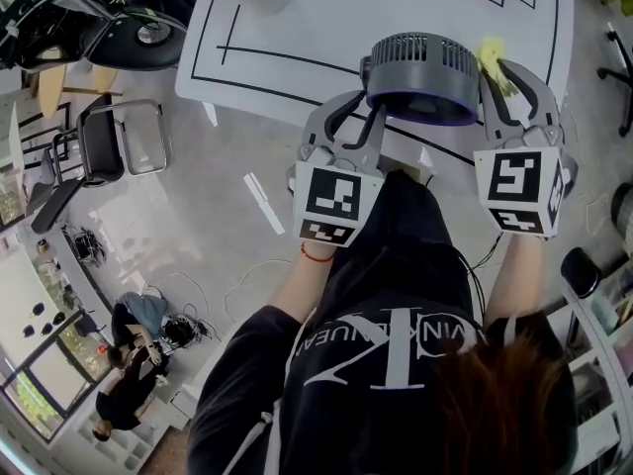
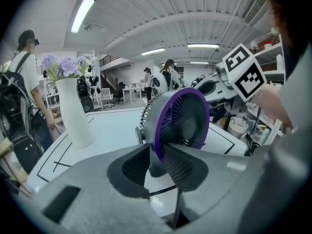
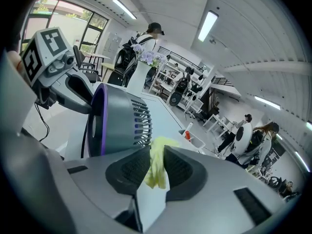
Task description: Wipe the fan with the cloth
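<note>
Reddish-brown hair (image 1: pixel 495 404) and a black printed T-shirt (image 1: pixel 376 364) fill the bottom of the head view, closest to the lens. Beyond them both forearms reach forward, each hand hidden behind its gripper's cube of black-and-white square markers.

On the near edge of a white bench marked with black lines (image 1: pixel 277 28) stands a small grey drum-shaped fan with a purple front rim (image 1: pixel 420 72). Its purple-ringed grille faces back toward the person. Its short axis runs away from them across the bench, ending in a slatted grey rear housing.

At the fan's left side is the left gripper (image 1: pixel 368 112). In the left gripper view its fingers (image 2: pixel 131 165) stand narrow, with the lower purple rim pinched between the pads, and the gripper's grey body covers the fan's foot.

At the fan's right side is the right gripper (image 1: pixel 495 67). Its fingers (image 3: pixel 183 167) are clamped on a crumpled yellow-green cloth (image 3: pixel 157 165), which lies against the rear housing and hides part of it.

Farther back on the bench stands a tall white vase (image 2: pixel 73 111) of pale purple flowers (image 2: pixel 63 67). Just past the bench's far corner a person with a backpack (image 2: pixel 22 96) stands. Beside the bench, on the glossy floor, are a black office chair (image 1: pixel 138 33) and a metal-framed chair (image 1: pixel 124 142).
</note>
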